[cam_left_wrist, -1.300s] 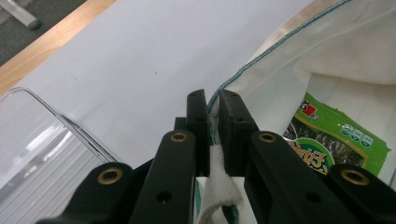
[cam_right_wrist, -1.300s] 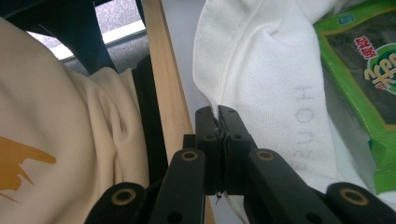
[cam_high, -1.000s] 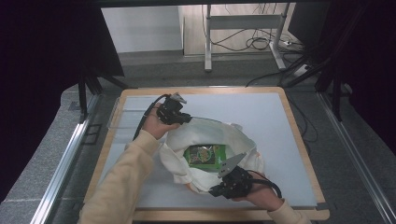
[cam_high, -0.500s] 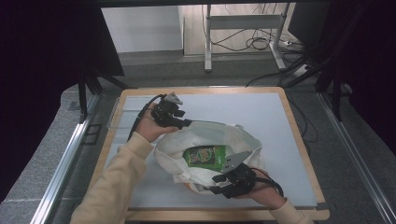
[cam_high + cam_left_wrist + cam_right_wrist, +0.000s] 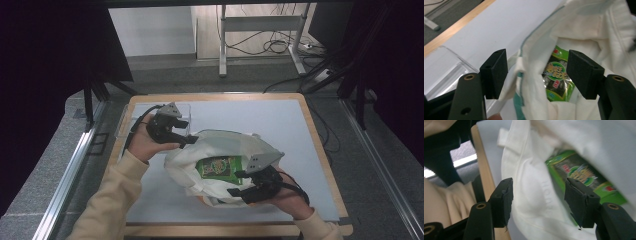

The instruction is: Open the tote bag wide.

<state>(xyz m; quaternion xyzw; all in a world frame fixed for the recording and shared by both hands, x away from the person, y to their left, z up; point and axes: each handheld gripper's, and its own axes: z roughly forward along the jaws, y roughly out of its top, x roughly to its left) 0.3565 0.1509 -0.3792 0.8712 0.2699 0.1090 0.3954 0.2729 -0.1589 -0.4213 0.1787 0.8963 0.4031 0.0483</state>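
Note:
A white cloth bag with a green-trimmed rim lies open on the table, and a green snack packet sits inside it. My left gripper hovers at the bag's far-left rim. Its jaws have just been opening; the rim hangs loosely between the pads, which do not press on it. The packet shows through the bag's mouth. My right gripper is at the near-right side, and its jaws have just been opening too. White cloth bulges between its pads without being pinched, and the packet lies beyond.
A clear plastic box stands at the back left of the pale mat, right behind my left gripper. The wooden table frame runs round the mat. Dark posts and floor cables lie beyond the far edge.
Both grippers have opened and let go of the bag's rim. My left hand has drawn back to the left, and my right hand has lifted slightly. The bag's mouth has slackened.

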